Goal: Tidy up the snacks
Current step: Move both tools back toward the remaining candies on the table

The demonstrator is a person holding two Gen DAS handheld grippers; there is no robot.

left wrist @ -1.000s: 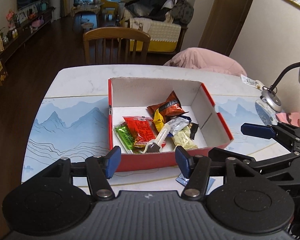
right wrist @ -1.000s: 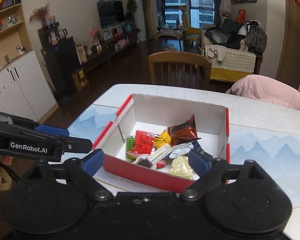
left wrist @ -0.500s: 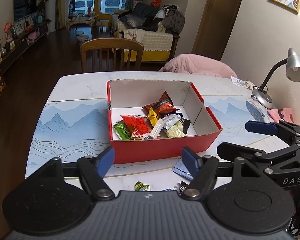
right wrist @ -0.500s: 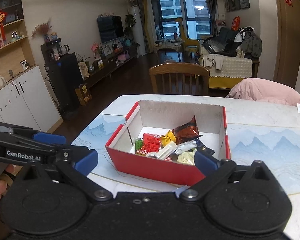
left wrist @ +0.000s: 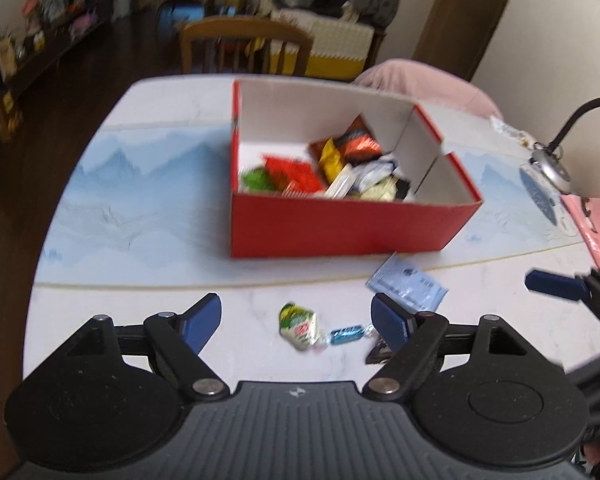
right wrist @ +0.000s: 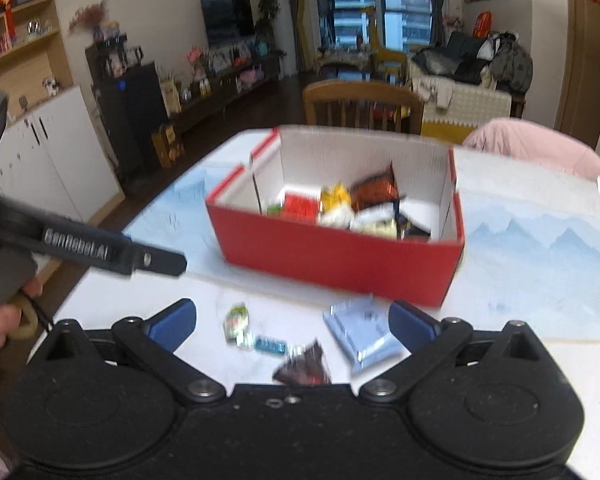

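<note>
A red cardboard box (left wrist: 340,224) (right wrist: 332,256) on the table holds several snack packets. In front of it lie loose snacks: a green-and-white packet (left wrist: 298,324) (right wrist: 236,320), a blue candy (left wrist: 346,334) (right wrist: 270,346), a pale blue sachet (left wrist: 406,284) (right wrist: 360,332) and a dark wrapper (left wrist: 378,354) (right wrist: 304,368). My left gripper (left wrist: 296,320) is open and empty, above the loose snacks. My right gripper (right wrist: 292,322) is open and empty, also over them.
A desk lamp (left wrist: 552,160) and a pink item (left wrist: 596,224) stand at the table's right side. A wooden chair (right wrist: 360,104) stands behind the table, a pink-covered one (right wrist: 536,148) at far right. The table has a blue mountain-print mat (left wrist: 140,192).
Both grippers have drawn back from over the box toward the table's near edge. The loose snacks in front of the box have come into view. Both stay open.
</note>
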